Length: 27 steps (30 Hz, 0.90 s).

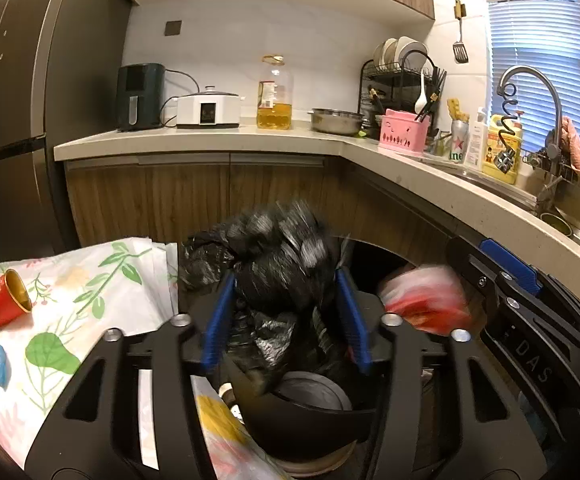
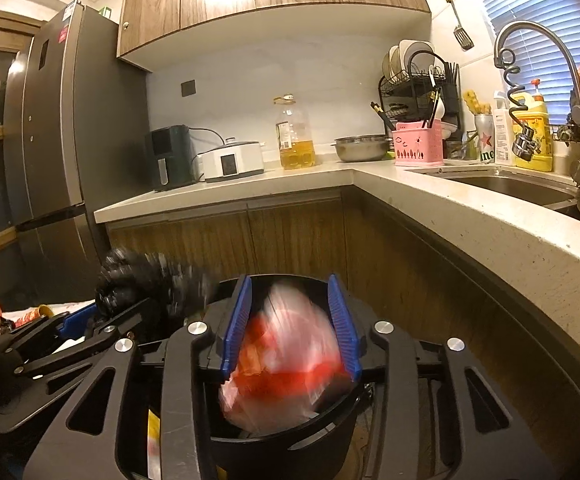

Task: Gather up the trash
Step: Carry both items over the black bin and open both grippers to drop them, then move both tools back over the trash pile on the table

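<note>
L gripper (image 1: 286, 320) and R gripper (image 2: 290, 328), both w/ jaws apart over the black bin (image 2: 290, 444): black bag (image 1: 278, 264) and red-and-clear bag (image 2: 286, 352) sit blurred between the pads, apparently loose. Risk: either bag catches the bin rim or snags a pad and spills beside the bin, near the floral cloth (image 1: 90, 280).
</note>
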Tool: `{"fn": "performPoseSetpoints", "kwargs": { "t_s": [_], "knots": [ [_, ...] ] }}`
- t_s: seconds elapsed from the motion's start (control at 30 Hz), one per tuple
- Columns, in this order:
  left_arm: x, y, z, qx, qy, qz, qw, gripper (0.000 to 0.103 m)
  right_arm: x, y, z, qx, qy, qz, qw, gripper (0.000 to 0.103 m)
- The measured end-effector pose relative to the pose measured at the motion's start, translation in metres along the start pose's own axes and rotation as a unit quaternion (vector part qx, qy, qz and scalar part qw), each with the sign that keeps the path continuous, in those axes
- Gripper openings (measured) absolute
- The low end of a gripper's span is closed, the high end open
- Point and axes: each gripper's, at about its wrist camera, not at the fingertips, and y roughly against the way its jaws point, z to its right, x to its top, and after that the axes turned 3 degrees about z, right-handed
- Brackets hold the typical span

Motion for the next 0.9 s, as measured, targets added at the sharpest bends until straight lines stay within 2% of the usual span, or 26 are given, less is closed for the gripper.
{"fn": "performPoseSetpoints", "kwargs": {
  "t_s": [0.17, 0.33, 0.77, 0.9],
  "knots": [
    [0.000, 0.003, -0.003, -0.004, 0.008, 0.002, 1.0000, 0.065, -0.003, 0.001, 0.007, -0.007, -0.010, -0.005, 1.000, 0.048],
    [-0.003, 0.011, -0.008, 0.002, 0.014, 0.002, 0.9999, 0.069, -0.005, 0.007, 0.007, -0.011, -0.012, -0.011, 1.000, 0.053],
    [-0.010, 0.077, -0.026, 0.066, 0.028, 0.034, 0.9968, 0.091, -0.008, 0.037, -0.002, -0.008, -0.016, -0.010, 1.000, 0.076],
    [-0.015, 0.103, -0.034, 0.086, 0.032, 0.046, 0.9948, 0.092, -0.009, 0.055, -0.006, -0.013, -0.020, -0.004, 1.000, 0.081]
  ]
}}
